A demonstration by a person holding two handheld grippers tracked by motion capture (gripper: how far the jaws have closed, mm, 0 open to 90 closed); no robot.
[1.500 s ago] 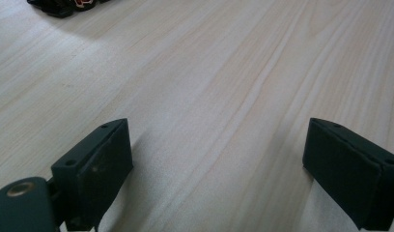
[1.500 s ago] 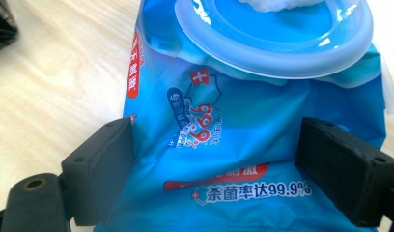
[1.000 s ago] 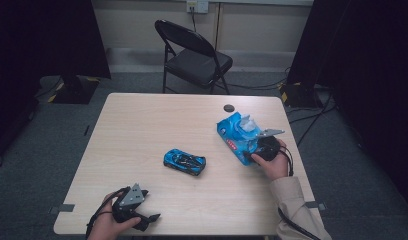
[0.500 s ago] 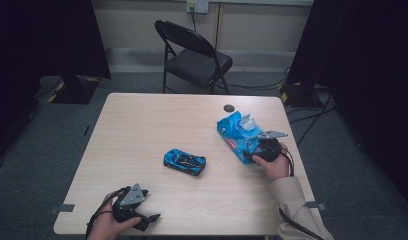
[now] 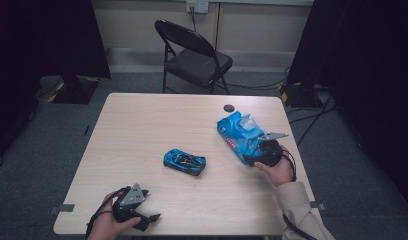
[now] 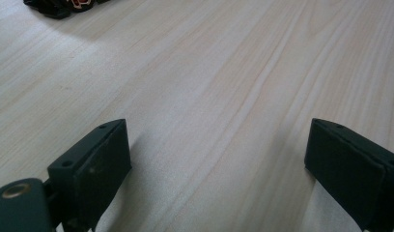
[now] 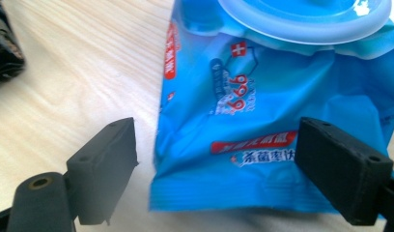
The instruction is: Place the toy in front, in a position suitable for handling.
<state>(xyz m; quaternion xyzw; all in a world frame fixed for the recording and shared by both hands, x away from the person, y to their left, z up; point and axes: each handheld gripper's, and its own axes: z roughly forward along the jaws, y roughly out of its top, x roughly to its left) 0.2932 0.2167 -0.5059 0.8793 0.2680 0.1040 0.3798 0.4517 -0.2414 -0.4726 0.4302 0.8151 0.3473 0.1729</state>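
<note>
I see a blue wipes pack [image 7: 262, 125] lying flat just ahead of my right claw [image 7: 214, 145], its near edge between the spread jaws. A blue toy car [image 5: 184, 161] sits off to that claw's left, ahead of my left claw [image 5: 149, 218]. A small black disc [image 5: 228, 107] lies beyond the pack, and a folding chair [image 5: 194, 55] stands past the table [image 5: 142, 125].

Only change I see: right tool [image 5: 252, 156] edged slightly toward the near end of the blue wipes pack [image 5: 239, 134] over the last second, its open jaws now bracketing that end on the desk [image 5: 142, 130], nothing else shifted that I can tell.
</note>
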